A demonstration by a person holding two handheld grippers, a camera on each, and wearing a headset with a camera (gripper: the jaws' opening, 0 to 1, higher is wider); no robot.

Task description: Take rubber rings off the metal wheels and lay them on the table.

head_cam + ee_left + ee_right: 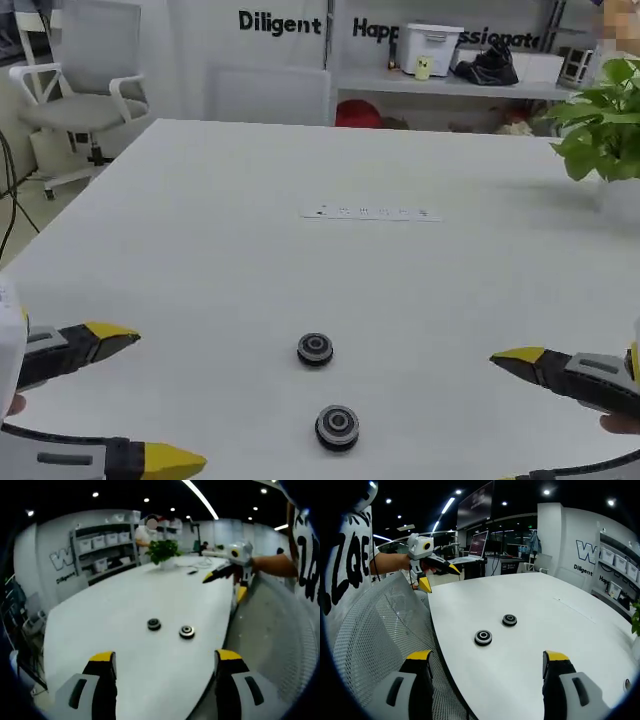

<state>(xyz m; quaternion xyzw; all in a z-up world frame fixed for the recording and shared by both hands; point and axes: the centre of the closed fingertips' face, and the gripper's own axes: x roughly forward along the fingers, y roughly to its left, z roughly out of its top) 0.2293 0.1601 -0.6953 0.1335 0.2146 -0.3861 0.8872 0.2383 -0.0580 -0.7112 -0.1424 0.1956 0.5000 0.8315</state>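
1. Starting with the work itself: found the near wheel and the far wheel lying flat on the white table, close together but not touching.
2. Saw a dark rubber ring seated around the near wheel, and another around the far one, neither yet off and laid on the table.
3. Placed both wheels close to the table's near edge, roughly midway between the two grippers.
4. Caught the left gripper low on the left, yellow-tipped jaws spread wide with nothing between them, well apart from both wheels.
5. Caught the right gripper low on the right, jaws likewise parted and empty, pointing in towards the wheels.
6. Confirmed it from the left gripper view: the two wheels side by side ahead of the parted jaws, the right gripper held up beyond the table's edge.
7. Noted a white power strip farther up the table, well beyond the wheels.
8. Picked out a leafy plant at the far right corner and a white chair off the far left.
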